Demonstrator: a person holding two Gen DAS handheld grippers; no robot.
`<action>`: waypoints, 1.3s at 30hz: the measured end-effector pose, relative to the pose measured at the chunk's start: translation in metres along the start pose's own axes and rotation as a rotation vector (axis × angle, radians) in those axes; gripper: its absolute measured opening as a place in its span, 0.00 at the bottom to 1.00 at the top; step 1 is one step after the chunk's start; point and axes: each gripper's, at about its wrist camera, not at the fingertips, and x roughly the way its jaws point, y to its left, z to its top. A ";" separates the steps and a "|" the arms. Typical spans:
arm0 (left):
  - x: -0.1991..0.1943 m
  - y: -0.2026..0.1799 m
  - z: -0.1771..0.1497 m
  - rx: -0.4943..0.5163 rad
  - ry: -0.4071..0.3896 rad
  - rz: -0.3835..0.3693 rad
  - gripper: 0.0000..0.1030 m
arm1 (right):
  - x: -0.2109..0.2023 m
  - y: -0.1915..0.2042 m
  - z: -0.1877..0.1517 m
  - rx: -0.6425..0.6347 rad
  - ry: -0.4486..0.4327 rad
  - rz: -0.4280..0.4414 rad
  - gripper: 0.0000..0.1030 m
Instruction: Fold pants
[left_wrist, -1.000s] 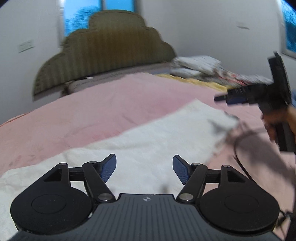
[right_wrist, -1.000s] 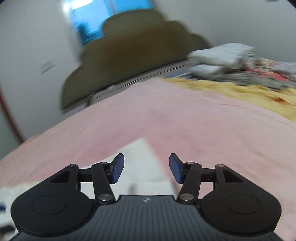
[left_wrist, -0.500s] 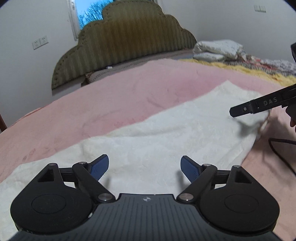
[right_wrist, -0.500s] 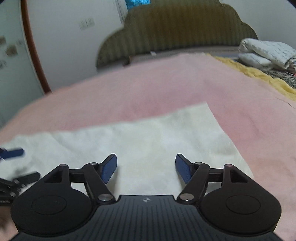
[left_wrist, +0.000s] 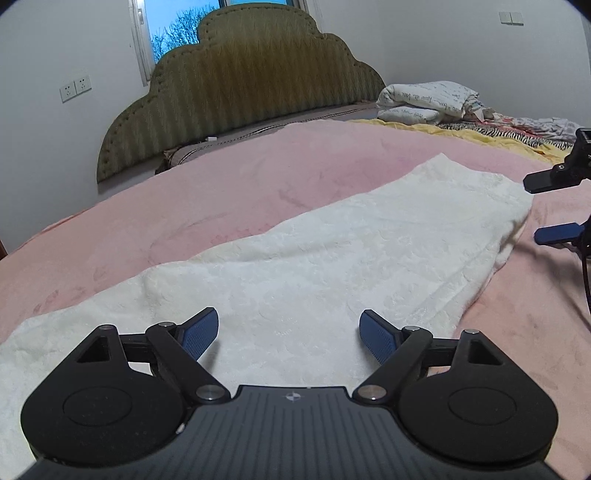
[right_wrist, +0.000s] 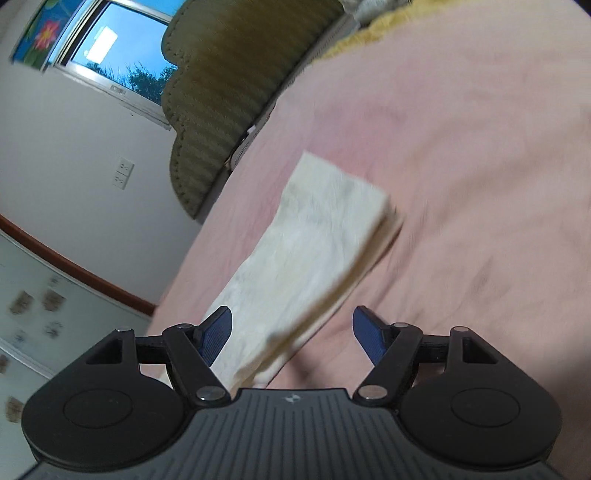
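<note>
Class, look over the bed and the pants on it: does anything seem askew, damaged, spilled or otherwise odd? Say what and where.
Nothing stands out. The white pants lie flat in a long strip on the pink bedspread, with no tear or stain visible. Both the left gripper and the right gripper are open, holding nothing. The right wrist view is blurred.

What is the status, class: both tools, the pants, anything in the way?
Left tool open, low over the white pants. Right tool open at the far end, gripping nothing. Pants flat on pink blanket. Nothing blocking.
</note>
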 end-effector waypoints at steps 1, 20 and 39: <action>0.000 -0.001 0.000 0.006 -0.003 0.002 0.84 | 0.003 0.002 -0.001 -0.022 -0.002 0.001 0.70; 0.026 0.050 0.041 -0.412 0.123 -0.223 0.84 | 0.073 0.009 0.044 -0.155 -0.163 -0.134 0.17; 0.127 0.085 0.040 -1.249 0.278 -0.818 0.95 | 0.105 0.161 -0.094 -1.213 -0.133 -0.199 0.16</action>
